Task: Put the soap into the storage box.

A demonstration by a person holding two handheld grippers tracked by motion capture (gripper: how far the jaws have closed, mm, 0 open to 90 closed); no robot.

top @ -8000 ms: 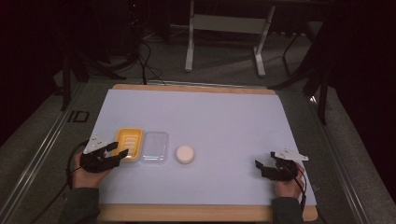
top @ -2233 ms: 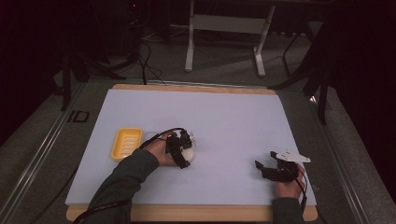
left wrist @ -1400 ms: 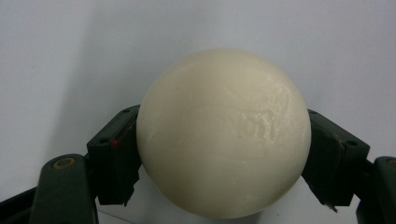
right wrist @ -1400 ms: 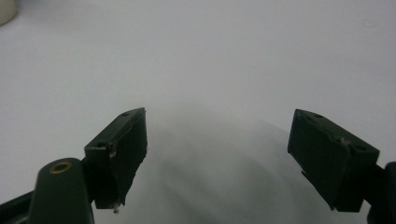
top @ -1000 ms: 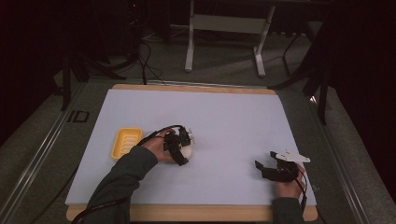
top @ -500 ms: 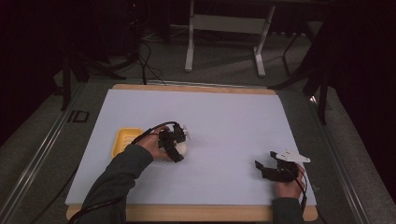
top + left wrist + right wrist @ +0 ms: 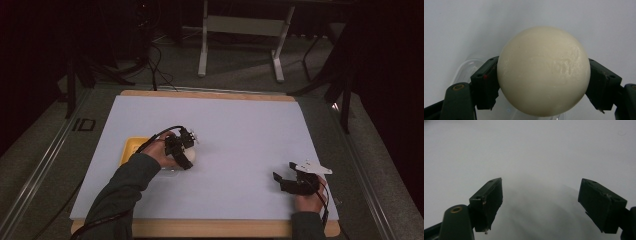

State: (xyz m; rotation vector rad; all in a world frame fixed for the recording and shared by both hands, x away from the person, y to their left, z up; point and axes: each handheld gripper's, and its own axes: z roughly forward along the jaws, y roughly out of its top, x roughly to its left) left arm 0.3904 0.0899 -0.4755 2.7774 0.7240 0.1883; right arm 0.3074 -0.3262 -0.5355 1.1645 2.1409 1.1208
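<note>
A cream-white ball (image 7: 544, 62) is clamped between the two black jaws of my left gripper (image 7: 543, 82), one jaw on each side of it. In the high view that left gripper (image 7: 186, 152) holds the ball (image 7: 191, 155) just above the white table, right of a yellow tray (image 7: 131, 149). A clear plastic container (image 7: 466, 68) lies beneath the ball; in the high view the hand covers most of the container (image 7: 172, 171). My right gripper (image 7: 287, 181) rests near the table's front right, and the right gripper (image 7: 540, 192) stands open over bare white surface.
The white mat (image 7: 240, 125) lies on a wooden-edged table (image 7: 210, 94). Beyond the far edge are metal stand legs (image 7: 240, 45) and cables on a dark floor. A person's left sleeve (image 7: 120, 195) reaches in from the bottom left.
My left gripper went from beside the yellow tray to the ball, shut on it, and over the last second has carried it left over the clear container. The right gripper has stayed still.
</note>
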